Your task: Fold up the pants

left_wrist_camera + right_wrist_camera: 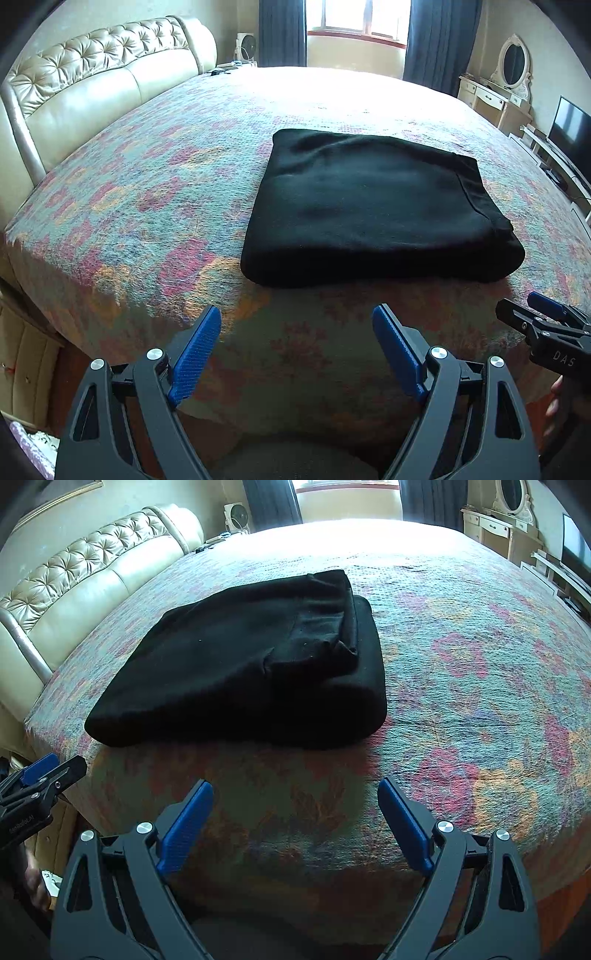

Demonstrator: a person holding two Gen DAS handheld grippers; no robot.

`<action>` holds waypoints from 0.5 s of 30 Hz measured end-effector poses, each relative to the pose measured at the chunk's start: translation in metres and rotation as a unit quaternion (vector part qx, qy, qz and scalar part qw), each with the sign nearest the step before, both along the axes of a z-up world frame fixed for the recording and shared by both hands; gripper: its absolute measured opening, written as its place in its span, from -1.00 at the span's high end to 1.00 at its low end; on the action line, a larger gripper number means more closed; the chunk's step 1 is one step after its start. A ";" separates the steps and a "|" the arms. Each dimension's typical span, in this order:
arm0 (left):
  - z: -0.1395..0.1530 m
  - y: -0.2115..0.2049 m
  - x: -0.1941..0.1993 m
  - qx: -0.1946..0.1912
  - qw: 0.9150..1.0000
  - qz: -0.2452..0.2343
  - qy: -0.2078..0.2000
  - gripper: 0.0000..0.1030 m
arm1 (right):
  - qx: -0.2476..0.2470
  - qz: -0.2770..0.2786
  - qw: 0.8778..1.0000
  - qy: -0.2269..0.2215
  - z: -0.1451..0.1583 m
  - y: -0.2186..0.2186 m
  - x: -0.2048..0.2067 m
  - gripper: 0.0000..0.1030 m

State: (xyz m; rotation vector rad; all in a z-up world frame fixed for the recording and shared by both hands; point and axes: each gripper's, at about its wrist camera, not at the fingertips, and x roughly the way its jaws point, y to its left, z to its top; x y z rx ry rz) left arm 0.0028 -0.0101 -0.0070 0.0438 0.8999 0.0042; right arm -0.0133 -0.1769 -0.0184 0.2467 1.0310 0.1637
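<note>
Pants (373, 210) are sitting on the bed (147, 206) in a compact black rectangle, already folded up into a thick stack as far as I can judge, with one loose layer edge showing on top toward the right side. Stack sits close to the near edge of the bedspread, dead ahead of both my grippers, and nothing is touching it.

My left gripper (297, 332) has its jaws spread wide with nothing between them, hovering just short of the mattress edge; pants are forward and a bit right of it. My right gripper (295, 805) is spread the same way, empty too, and from its side the stack lies forward and to the left. So the bundle is roughly between the two, neither clearly closer.

Long side of the stack seems to run away from me, though the fisheye makes that iffy. If one more tidy-up is needed, I'd guess it's that raised flap on the right, which is the right gripper's side.

Padded headboard (92, 74) is off to the left, well apart.
</note>
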 end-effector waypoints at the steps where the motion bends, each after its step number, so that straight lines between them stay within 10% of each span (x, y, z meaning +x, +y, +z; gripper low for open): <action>1: 0.000 -0.001 0.000 0.001 1.000 -0.001 -0.001 -0.61 | 0.000 0.001 1.000 0.000 0.000 0.000 0.000 -0.76; 15: 0.007 -0.007 0.001 0.001 1.000 -0.014 -0.015 -0.61 | 0.005 0.004 1.000 0.010 -0.005 0.002 0.000 -0.76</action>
